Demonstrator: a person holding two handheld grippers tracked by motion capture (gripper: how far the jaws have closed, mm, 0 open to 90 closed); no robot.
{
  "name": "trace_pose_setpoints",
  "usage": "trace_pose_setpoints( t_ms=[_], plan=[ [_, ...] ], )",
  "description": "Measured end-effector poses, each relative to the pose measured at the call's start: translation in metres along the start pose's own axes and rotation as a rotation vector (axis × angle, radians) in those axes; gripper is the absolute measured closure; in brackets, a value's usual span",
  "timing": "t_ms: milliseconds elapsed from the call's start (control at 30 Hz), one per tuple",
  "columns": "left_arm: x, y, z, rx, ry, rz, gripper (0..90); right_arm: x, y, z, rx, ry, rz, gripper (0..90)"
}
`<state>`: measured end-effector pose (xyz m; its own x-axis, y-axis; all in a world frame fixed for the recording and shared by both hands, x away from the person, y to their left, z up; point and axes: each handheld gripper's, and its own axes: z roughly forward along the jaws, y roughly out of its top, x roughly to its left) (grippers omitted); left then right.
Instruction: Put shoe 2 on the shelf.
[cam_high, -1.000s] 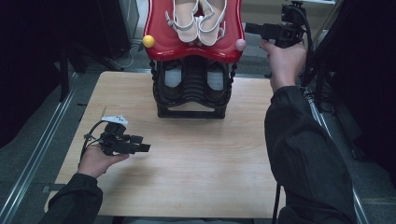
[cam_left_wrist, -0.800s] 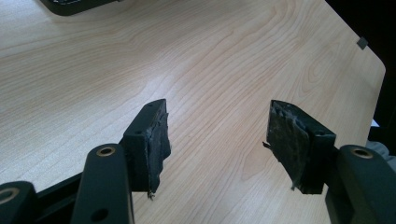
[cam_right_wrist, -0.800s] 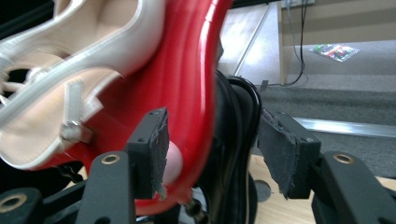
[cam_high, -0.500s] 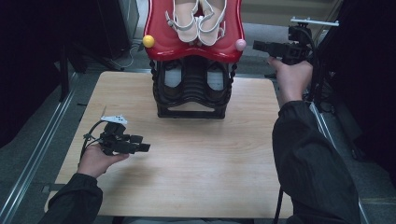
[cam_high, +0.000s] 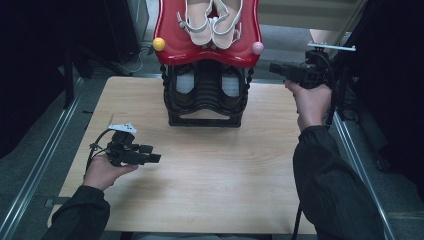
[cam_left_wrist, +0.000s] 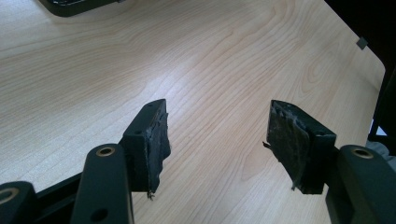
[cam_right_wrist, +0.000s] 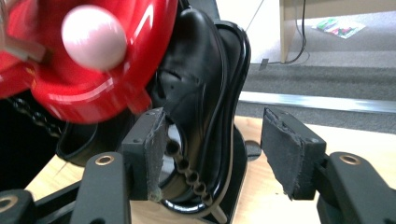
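setting: indoor lab or test room, not a home. evidence: bare pale wood table (cam_high: 210, 175) standing alone on grey carpet (cam_right_wrist: 327, 70); metal rails (cam_high: 45, 150) on the floor along both sides of the table; dark cabinets (cam_high: 100, 30) and dark panels close around it; loose cables (cam_right_wrist: 299, 32) trailing over the floor by light wood furniture (cam_right_wrist: 336, 7); shoe rack (cam_high: 207, 95) with red top tier (cam_high: 172, 45) set at the table's far edge as a lone prop; a person's hands holding camera-fitted grippers with cables.
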<state>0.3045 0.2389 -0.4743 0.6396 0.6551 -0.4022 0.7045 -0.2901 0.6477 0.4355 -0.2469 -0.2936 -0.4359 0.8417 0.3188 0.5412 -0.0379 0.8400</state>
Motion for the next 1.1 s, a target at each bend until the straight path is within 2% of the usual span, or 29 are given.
trace_pose_setpoints(
  t_ms=[467,533,767,1100],
  plan=[
    [0.0,0.0,0.0,0.008,-0.001,0.006,38.5,-0.002,-0.049,0.006,0.043,0.044,0.001,40.2],
    [0.0,0.0,0.0,0.007,-0.001,0.007,38.5,0.0,-0.063,0.007,0.054,0.057,-0.001,39.7],
    [0.0,0.0,0.0,0.006,-0.001,0.003,38.4,0.002,-0.095,0.009,0.085,0.087,0.002,39.1],
    [0.0,0.0,0.0,0.007,-0.001,0.002,38.4,0.003,-0.132,0.011,0.127,0.104,-0.006,39.1]
  ],
)
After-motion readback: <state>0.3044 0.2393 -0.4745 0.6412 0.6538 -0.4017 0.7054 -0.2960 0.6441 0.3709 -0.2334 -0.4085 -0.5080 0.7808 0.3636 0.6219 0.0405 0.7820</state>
